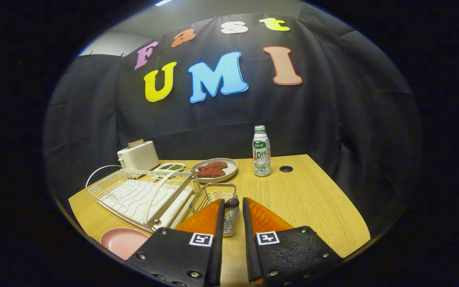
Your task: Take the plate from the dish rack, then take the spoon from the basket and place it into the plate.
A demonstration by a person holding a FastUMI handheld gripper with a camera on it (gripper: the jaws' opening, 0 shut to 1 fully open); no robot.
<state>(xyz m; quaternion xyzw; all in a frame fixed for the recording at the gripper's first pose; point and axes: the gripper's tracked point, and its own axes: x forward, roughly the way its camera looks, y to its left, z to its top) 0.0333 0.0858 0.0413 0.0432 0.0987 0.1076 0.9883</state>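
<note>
The fingers are drawn narrow on the spoon's dark handle end, which stands up between the tips over the wire basket. The pink plate lies on the table beside them, just in front of the rack. Beyond are a plate of meat, a bottle and a toaster.

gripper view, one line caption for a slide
Gripper fingers flank the spoon standing in the basket; pink plate on table.
</note>
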